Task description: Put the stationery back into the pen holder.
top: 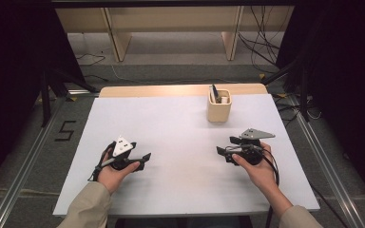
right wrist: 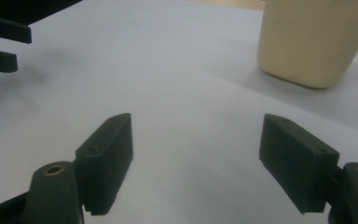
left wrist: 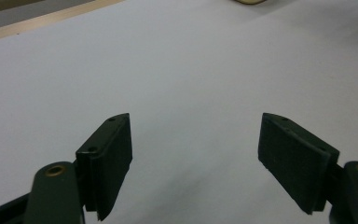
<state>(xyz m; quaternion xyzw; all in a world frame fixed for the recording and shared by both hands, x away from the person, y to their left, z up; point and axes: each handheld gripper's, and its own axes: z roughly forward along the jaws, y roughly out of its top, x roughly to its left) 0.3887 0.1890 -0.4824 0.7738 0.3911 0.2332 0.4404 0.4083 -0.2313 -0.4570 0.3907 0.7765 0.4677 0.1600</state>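
Observation:
A cream holder [top: 218, 109] stands upright at the back right of the white table [top: 171, 123], with a dark pen and a white item sticking out of it. My left gripper [top: 146, 157] rests low at the front left, pointing right, open and holding nothing [left wrist: 196, 119]. My right gripper [top: 224, 146] sits at the front right, pointing left, also open and holding nothing [right wrist: 196, 119]. In the right gripper view the holder [right wrist: 312, 42] is ahead to the right and the left gripper [right wrist: 0, 42] shows at the far left. The holder's base [left wrist: 249, 1] peeks in at the top of the left gripper view.
A light wooden strip [top: 180, 90] runs along the table's far edge. Beyond it on the floor are a wooden frame [top: 171, 28] and loose cables [top: 261, 47]. A taped "5" [top: 65, 130] marks the floor at left, and dark stand legs [top: 45, 95] flank the table.

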